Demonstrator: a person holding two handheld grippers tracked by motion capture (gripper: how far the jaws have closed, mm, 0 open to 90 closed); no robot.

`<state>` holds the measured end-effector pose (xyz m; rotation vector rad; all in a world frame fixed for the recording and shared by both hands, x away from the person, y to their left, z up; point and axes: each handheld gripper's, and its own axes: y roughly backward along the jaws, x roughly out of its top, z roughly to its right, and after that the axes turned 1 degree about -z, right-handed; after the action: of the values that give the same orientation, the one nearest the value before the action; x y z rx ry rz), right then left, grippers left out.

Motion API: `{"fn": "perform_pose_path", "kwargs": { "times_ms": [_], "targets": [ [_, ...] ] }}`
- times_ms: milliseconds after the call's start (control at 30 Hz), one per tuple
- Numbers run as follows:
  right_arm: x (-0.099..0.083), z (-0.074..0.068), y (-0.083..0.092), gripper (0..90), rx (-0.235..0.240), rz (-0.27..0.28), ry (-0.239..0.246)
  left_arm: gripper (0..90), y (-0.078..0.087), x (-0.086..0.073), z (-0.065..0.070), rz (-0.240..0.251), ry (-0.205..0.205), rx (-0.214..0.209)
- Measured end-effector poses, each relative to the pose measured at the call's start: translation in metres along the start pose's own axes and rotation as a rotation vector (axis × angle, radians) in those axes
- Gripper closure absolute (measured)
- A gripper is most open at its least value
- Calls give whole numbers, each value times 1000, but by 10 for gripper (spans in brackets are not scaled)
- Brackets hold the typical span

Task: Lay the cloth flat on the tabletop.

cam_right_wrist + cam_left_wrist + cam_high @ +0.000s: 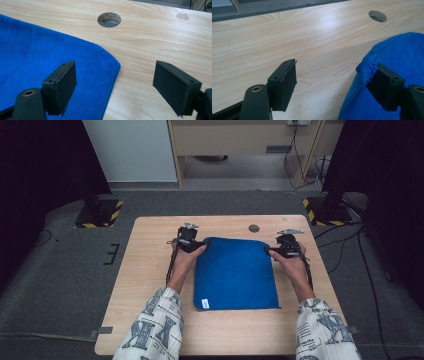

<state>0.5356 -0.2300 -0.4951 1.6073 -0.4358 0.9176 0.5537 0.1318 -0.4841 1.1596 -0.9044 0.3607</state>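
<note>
Blue towel (235, 274) lies folded flat at table (150, 270) centre, white tag at its near left corner; grippers are parked at its two far corners.

Left gripper (192, 243) is seen at the far left corner, jaws spread wide, nothing clamped; in the left gripper view the towel corner (367, 65) is bunched against the right-hand pad (387, 86), the other pad (284, 83) sits over bare wood.

Right gripper (280, 251) is at the far right corner, jaws likewise apart and empty; in the right gripper view the rounded corner (110, 62) lies flat between the pads, untouched. Cable hole (109, 19) is well beyond the towel edge.

Step is judged as letting go after laying the fold; to be done well: jaws are kept fully apart; each gripper is lifted straight off, not dragged sideways; the left pad is freed from the fuzzy pile first, so the corner is not pulled up; edges are checked for alignment before the next fold.
</note>
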Motion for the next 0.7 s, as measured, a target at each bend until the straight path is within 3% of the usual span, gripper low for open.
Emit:
{"fn": "perform_pose_path", "kwargs": {
  "times_ms": [167,267,400,600,700],
  "targets": [
    [-3,-8,5,202,-5,11,36,203,-1,-1,0,-17,-19,9],
    [-6,-11,11,181,25,20,46,186,2,-1,0,-20,-18,-7],
    [-13,-21,18,190,62,23,67,175,2,-6,0,-51,-59,19],
    [-25,-27,19,245,72,18,76,163,-1,-16,-8,-43,-33,13],
    [-30,-28,17,225,79,-1,84,163,-3,-13,-6,-2,0,-50]
  ]
}}
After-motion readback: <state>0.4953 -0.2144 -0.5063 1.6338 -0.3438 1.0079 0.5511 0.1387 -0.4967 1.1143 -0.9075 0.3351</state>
